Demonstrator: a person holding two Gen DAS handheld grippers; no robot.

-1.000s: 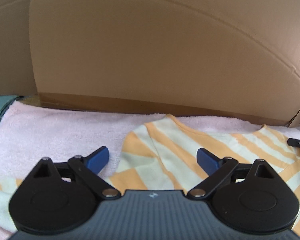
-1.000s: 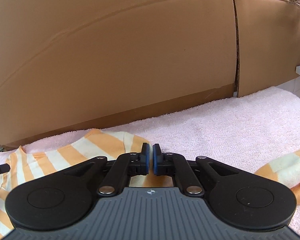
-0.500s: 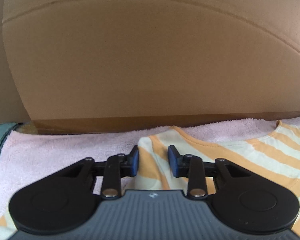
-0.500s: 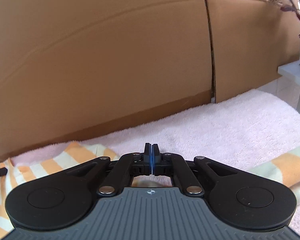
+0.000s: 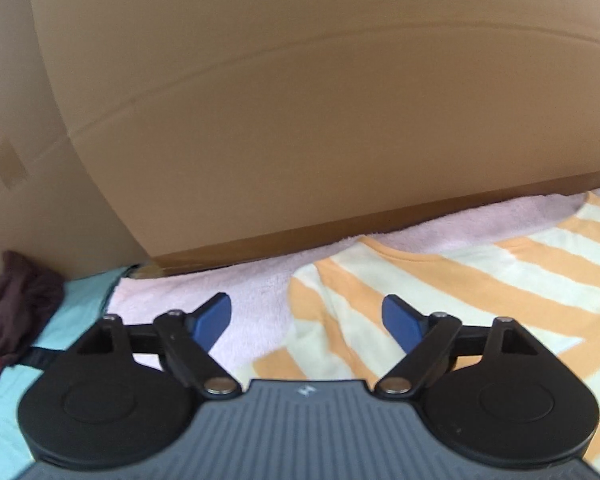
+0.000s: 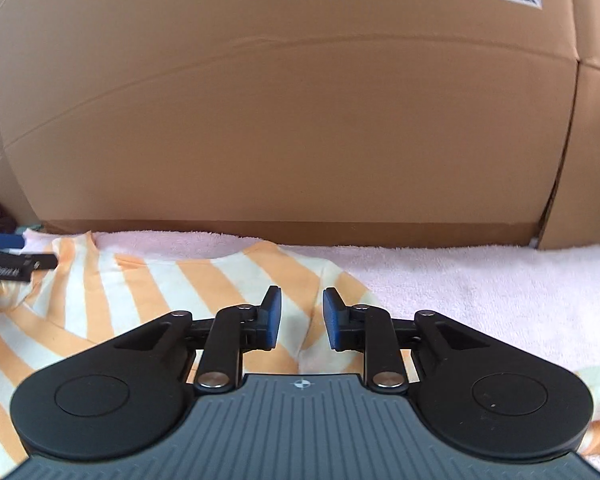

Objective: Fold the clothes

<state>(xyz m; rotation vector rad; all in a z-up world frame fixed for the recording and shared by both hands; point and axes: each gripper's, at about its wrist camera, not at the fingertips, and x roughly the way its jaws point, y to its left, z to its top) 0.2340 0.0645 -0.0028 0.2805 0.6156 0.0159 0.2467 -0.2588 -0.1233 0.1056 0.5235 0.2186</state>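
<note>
An orange-and-cream striped shirt [image 6: 204,280] lies flat on a pink towel [image 6: 480,280] before a cardboard box [image 6: 300,120], the right gripper [image 6: 301,316] just parting above it, pinching nothing, while only the left view shows the left gripper [image 5: 306,320], just spread wide and empty, near a dark crumpled garment [image 5: 16,304] on teal cloth [image 5: 80,300].

Both tools are built alike. Left gripper [image 5: 306,322]: grey ribbed body with a small white logo near its front edge, two round black housings with a raised disc on each, black link arms with silver rivets and small screw heads, triangular cut-outs in the outer arms, blue pads [image 5: 212,318] on the fingers. Right gripper [image 6: 300,316]: same grey ribbed body with a white crosshair mark, black discs, silver rivets, blue pads [image 6: 274,316] in black holders.
</note>
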